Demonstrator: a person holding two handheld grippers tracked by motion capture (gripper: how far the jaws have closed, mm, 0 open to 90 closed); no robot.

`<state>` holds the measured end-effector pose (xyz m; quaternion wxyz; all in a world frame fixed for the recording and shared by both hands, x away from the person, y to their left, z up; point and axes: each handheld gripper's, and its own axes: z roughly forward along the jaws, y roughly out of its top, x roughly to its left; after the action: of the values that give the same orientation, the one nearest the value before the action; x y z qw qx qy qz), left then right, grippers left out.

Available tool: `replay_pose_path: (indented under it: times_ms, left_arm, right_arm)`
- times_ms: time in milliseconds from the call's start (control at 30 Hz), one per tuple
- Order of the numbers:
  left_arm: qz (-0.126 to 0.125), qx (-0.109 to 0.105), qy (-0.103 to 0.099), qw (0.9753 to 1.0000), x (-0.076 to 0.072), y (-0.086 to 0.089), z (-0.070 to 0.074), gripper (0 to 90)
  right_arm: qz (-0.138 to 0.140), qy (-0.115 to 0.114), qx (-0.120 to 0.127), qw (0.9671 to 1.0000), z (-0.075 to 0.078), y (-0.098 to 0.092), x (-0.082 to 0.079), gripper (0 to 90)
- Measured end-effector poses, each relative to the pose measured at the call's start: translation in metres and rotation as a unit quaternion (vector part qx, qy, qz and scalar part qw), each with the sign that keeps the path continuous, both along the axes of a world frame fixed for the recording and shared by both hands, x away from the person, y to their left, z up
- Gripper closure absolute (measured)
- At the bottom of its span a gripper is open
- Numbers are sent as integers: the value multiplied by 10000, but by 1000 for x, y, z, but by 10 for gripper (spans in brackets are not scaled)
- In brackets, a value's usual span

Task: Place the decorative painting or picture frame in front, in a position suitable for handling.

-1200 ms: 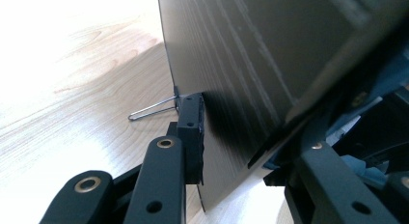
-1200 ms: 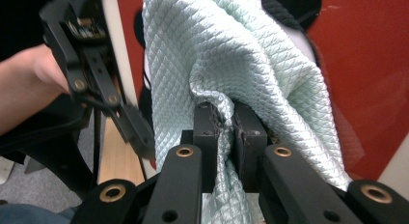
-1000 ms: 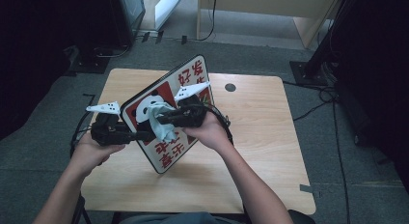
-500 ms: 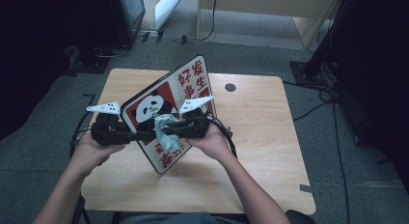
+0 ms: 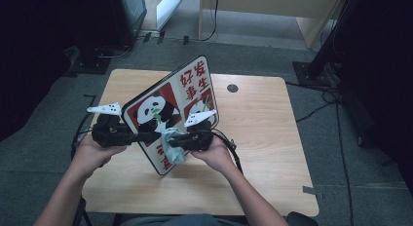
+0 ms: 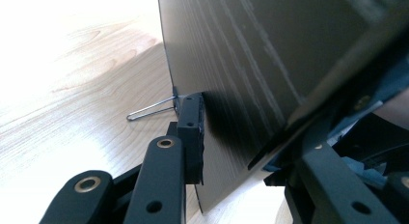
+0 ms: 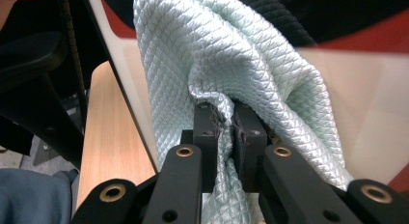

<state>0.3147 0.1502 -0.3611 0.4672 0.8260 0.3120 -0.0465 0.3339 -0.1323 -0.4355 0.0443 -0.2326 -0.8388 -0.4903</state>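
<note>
The left tool is clamping the near edge of the panda board, holding it tilted on its lower corner on the worktop. The right tool is pinching a pale green cloth between closed jaws and pressing it against the printed face.

Judgement: wiping is under way. Good practice is keeping the cloth flat on the face, stroking with even pressure, and keeping the left clamp firm so the board is not pivoting.

The board's lower corner is sitting near the worktop's front edge; a hard push could be sliding it off. A wire stand is projecting behind the board. Open worktop is lying to the right.
</note>
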Motion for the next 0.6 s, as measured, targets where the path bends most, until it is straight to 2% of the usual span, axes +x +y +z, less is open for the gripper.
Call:
replay_pose_path:
  times_ms: [333,467,600]
  left_arm:
    - [-6,-8,-1,10000,0,1,0,693]
    - [-22,8,3,10000,1,1,0,694]
    - [-28,15,15,10000,2,1,1,697]
  right_arm:
    - [67,63,-376,9992,-20,2,-9,825]
    - [45,-116,-360,9993,-28,1,-14,824]
    - [61,-8,-335,9994,-36,1,-14,825]
